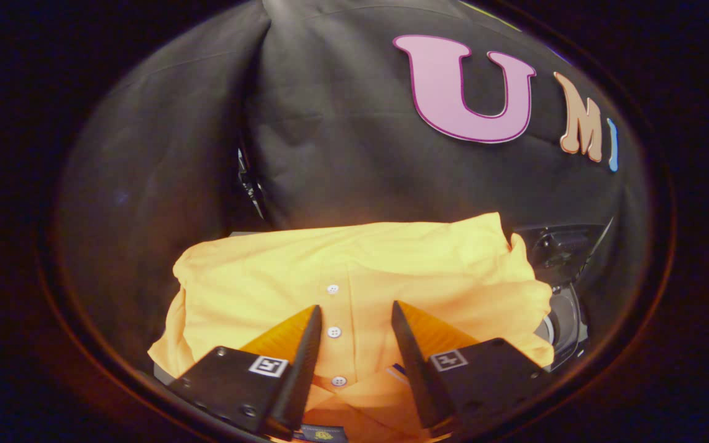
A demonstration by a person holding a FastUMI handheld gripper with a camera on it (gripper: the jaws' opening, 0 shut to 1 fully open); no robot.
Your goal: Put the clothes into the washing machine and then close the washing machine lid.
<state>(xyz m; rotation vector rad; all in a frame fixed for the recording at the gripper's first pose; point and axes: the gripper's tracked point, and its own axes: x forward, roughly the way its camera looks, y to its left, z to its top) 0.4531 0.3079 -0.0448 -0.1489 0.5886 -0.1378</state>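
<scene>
We see the hand-held gripper (354, 317) with its two fingers (302, 357) spread apart, poised over a folded yellow shirt (360, 264); whether they touch the cloth we cannot tell. Between the fingers runs the shirt's button placket, with three white buttons (333, 332) in a line, the middle one lying just inside the left finger. Nearer the gripper body, between the finger bases, we see the collar and a small dark label (324, 434). The shirt spreads out ahead of the fingers and to both sides of them, its folded edges hanging slightly over whatever carries it. Beyond the right finger, past the shirt's edge, we see part of the washing machine (567, 289), dark with a rounded grey part. Beyond everything hangs the booth's black cloth wall (330, 135).
</scene>
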